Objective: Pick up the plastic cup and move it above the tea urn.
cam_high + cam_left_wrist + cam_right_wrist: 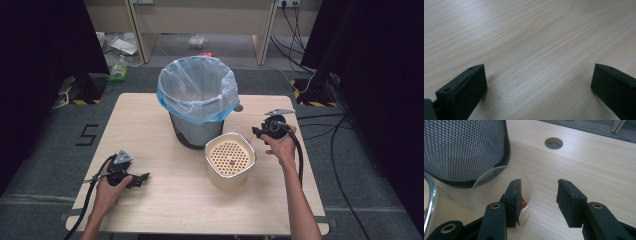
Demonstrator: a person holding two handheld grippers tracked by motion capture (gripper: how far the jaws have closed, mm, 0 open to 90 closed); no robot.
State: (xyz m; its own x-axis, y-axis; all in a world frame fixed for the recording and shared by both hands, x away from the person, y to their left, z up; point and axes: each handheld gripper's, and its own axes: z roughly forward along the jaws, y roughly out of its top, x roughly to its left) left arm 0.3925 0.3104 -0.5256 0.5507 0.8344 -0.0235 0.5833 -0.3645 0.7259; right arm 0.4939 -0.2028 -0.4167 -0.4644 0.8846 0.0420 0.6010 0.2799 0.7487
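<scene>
Clear plastic cup (pixel 501 200), standing upright on the wooden table (pixel 599 165) and holding a small orange-red scrap at its bottom. It lies at the left jaw of the right gripper (pixel 537 202): that jaw's tip overlaps the cup's rim and wall as seen along the jaws, while the other jaw stands apart over bare wood. The jaws are parted about halfway with nothing pressed between them; whether the left pad touches the cup cannot be told. Beyond the cup, past the left jaw, rises the black mesh bin (pixel 466 150), lined with a clear bag in the high view. A metal-rimmed canister (pixel 230 159) with a perforated insert sits at the left edge of the right gripper view. Left gripper (pixel 537 85): jaws spread wide, empty, low over bare table, with only wood grain between them.
</scene>
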